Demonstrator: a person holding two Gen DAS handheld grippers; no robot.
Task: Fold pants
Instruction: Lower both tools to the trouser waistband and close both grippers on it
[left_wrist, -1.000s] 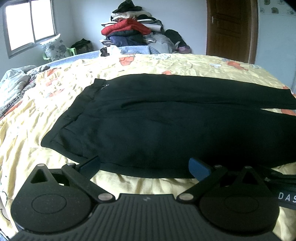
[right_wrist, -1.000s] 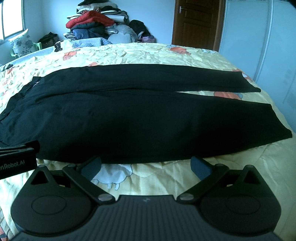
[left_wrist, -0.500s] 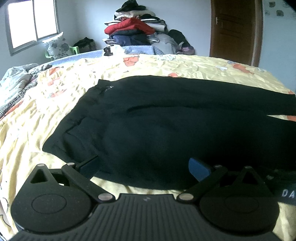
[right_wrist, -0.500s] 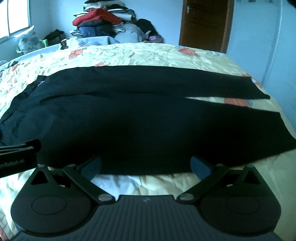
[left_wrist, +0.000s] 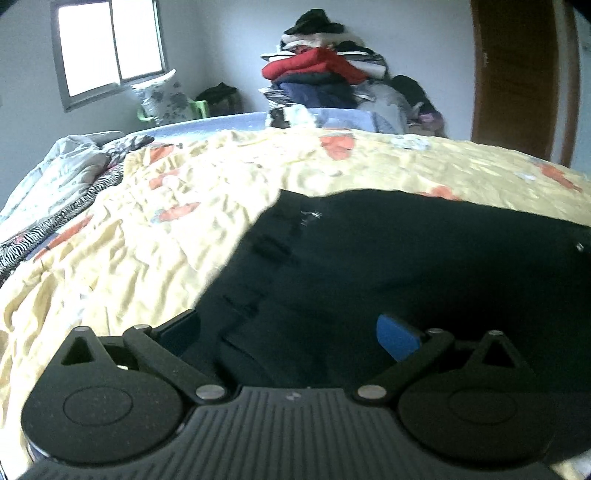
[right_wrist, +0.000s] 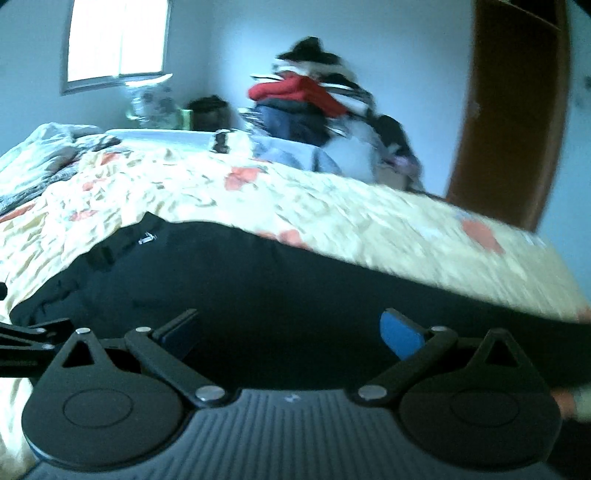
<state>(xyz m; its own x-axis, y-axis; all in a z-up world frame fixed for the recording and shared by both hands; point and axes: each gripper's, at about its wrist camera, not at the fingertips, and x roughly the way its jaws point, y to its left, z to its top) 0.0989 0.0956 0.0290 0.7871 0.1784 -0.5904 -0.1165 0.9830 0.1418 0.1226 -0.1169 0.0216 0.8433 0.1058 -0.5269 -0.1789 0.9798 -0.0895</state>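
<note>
Bedspread (left_wrist: 155, 236) of crumpled pale-yellow cotton with orange prints, spread ahead of both tools and running off left and right. Black fabric pants (left_wrist: 406, 266) lying flat on it, directly in front of the left gripper (left_wrist: 288, 332) and reaching under and between its two fingers; waistband end just ahead-left of that tool, with a small silver zipper pull (left_wrist: 314, 214) further ahead. Same pants (right_wrist: 295, 295) filling the space before the right gripper (right_wrist: 291, 330), legs trailing off to its right, picture blurred there.

Brown wooden door (left_wrist: 517, 74) far ahead-right of the left tool. Tall heap of mixed clothes topped with a red jacket (left_wrist: 317, 66) far ahead, beyond the bed's far edge. Bright window (left_wrist: 107, 48) with a grey frame far ahead-left. Rumpled grey-and-white floral quilt (left_wrist: 66, 173) far to the left, with a zebra-striped edge. Patterned white pillow (left_wrist: 162, 96) on a green plastic chair below the window.

Left gripper held wide apart, blue-padded fingers (left_wrist: 397, 338) spread over the dark cloth near the waistband, clamped on nothing visible; contact with the fabric hard to judge. Right gripper likewise spread wide, blue pads (right_wrist: 400, 334) hovering at the near edge of the pants, nothing pinched. Black linkage of the other tool (right_wrist: 29, 339) poking in just left of the right gripper.
</note>
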